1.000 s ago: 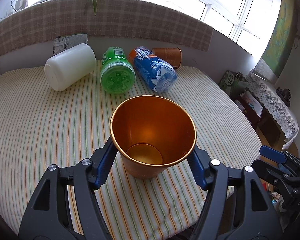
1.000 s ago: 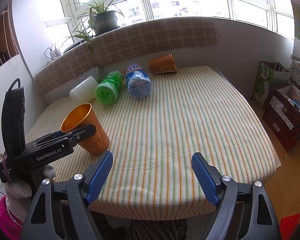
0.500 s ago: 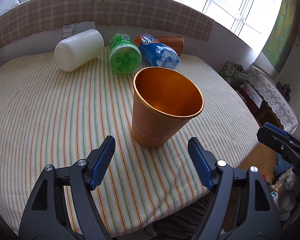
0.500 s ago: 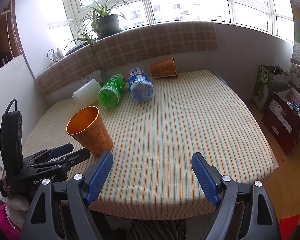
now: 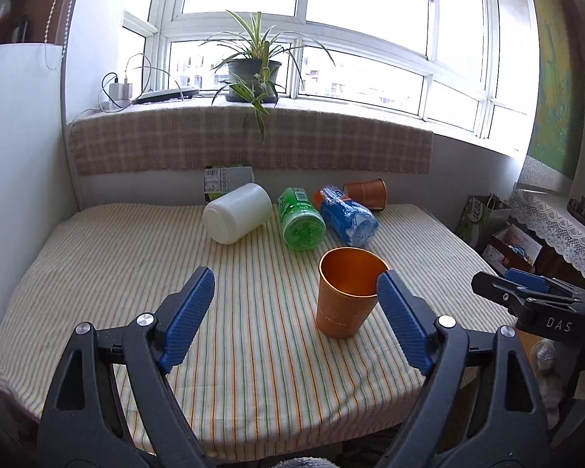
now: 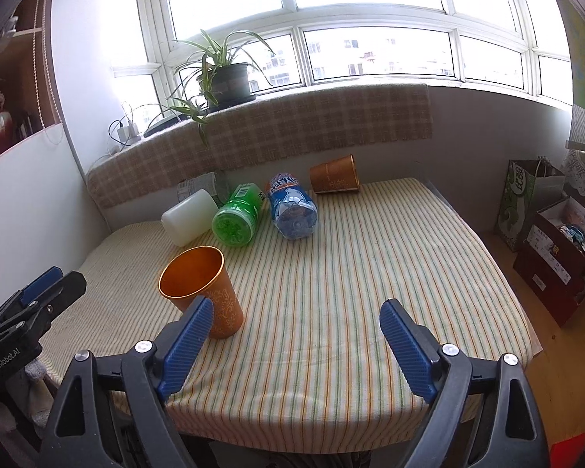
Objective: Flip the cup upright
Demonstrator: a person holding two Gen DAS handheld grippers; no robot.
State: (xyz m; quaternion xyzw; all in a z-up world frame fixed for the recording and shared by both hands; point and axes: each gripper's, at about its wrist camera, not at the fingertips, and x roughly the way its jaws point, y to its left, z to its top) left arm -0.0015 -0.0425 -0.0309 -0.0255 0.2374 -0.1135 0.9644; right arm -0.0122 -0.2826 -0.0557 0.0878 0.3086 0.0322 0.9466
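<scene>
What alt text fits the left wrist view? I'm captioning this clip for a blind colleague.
An orange cup stands upright, mouth up, on a striped tablecloth, just beyond the open, empty left gripper. Behind it a white jar, green bottle, blue bottle and second orange cup lie on their sides.

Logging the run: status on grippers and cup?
Left gripper open, empty. Right gripper open, empty. Near cup upright on table; far cup on its side.

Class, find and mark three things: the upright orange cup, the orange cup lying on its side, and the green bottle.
Upright orange cup [image 5: 343, 312], left wrist view, on its outer wall.
Tipped orange cup [image 6: 333, 180], right wrist view, on its side wall.
Green bottle [image 6: 234, 226], right wrist view, on its base.
</scene>
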